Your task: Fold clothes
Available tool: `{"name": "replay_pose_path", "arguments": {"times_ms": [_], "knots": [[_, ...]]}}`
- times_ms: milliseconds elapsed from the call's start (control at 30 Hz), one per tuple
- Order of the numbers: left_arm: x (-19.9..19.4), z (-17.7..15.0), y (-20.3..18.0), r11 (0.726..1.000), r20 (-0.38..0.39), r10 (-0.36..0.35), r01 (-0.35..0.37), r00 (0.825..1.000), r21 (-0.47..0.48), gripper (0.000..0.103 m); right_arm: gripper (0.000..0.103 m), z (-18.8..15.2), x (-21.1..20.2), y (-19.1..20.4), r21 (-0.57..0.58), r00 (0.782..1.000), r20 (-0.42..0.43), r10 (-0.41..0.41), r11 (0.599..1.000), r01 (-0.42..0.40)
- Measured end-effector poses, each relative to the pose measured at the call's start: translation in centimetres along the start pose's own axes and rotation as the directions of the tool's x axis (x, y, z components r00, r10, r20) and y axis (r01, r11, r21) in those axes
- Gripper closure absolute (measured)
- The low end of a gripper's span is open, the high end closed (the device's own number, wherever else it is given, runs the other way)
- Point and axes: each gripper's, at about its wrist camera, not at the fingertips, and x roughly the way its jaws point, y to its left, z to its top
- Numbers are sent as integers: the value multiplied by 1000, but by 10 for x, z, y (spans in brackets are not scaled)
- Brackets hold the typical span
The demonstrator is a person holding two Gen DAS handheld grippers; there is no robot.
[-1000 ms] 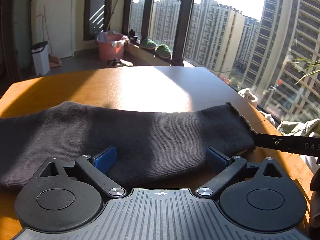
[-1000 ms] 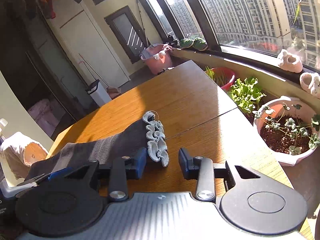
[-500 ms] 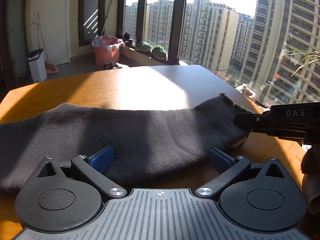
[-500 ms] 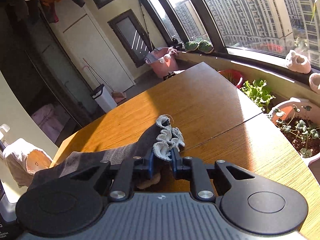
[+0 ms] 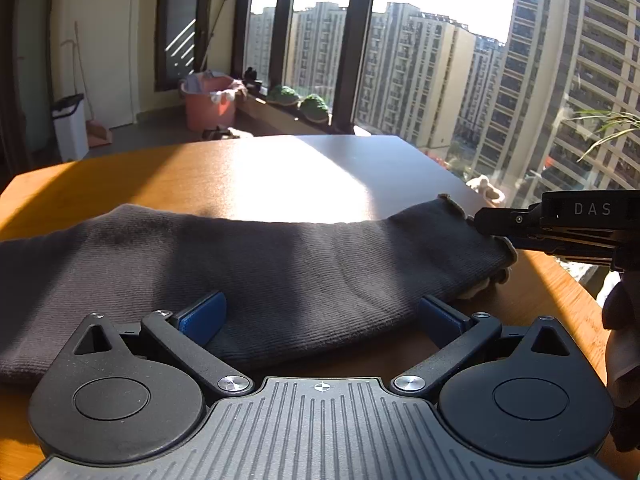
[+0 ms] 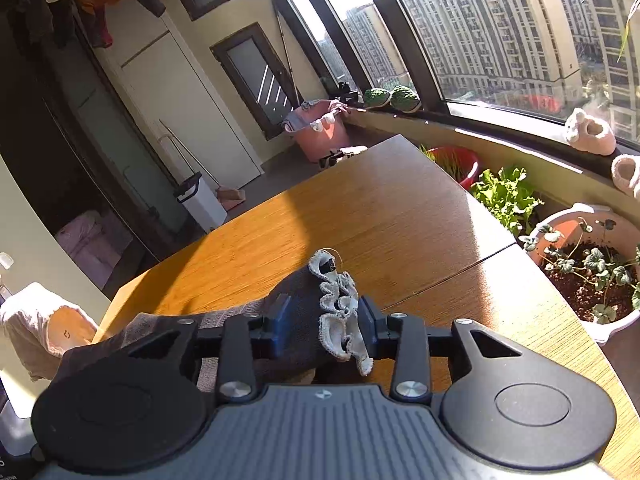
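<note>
A dark grey ribbed garment [image 5: 256, 264] with a pale ruffled cuff [image 6: 340, 312] lies stretched across the wooden table [image 5: 132, 176]. My left gripper [image 5: 320, 316] is open, its blue pads resting on the garment's near edge at its middle. My right gripper [image 6: 324, 320] is shut on the ruffled cuff end and holds it slightly raised off the table. The right gripper also shows in the left wrist view [image 5: 480, 220] at the garment's right end.
The table's right edge [image 6: 580, 320] borders potted plants [image 6: 592, 264] and a window ledge. A pink bucket [image 5: 208, 100] and a white bin [image 5: 70, 124] stand on the floor beyond the table. A pale cloth [image 6: 36, 324] hangs at the left.
My right gripper has closed on the ruffled cuff and lifted that end slightly. The left gripper has stayed open over the garment's near edge.
</note>
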Motion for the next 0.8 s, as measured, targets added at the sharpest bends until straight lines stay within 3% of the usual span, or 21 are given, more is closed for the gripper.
{"name": "replay_pose_path", "arguments": {"times_ms": [33,67,100,267,333,433,533,700,800], "knots": [[0,0,0,1000,1,0,0,1000,-1,0,73,0,2,1,0,1000,-8,15,1000,-15],[0,0,0,1000,1,1,-1,1000,1,0,90,2,3,6,-21,1000,-11,26,999,-26],[1,-1,-1,1000,0,2,-2,1000,3,0,93,3,4,10,-41,999,-14,37,998,-38],[0,-1,-1,1000,3,-5,5,1000,1,0,94,10,-17,31,-103,996,26,91,991,-88],[0,-1,1,1000,4,-12,12,1000,-4,0,93,5,-20,28,-114,998,19,57,992,-55],[0,-2,1,1000,3,-15,15,1000,-2,0,90,-9,-7,10,-112,998,-31,-52,992,48],[0,-2,-1,1000,2,-17,17,1000,8,0,83,-13,-13,2,-99,992,21,-124,987,125],[-1,-1,1,1000,4,-21,21,1000,4,0,70,-9,-30,-12,77,999,37,-24,997,21],[-1,1,5,1000,2,-21,21,1000,4,0,64,-15,-25,-17,140,999,22,-23,990,20]]}}
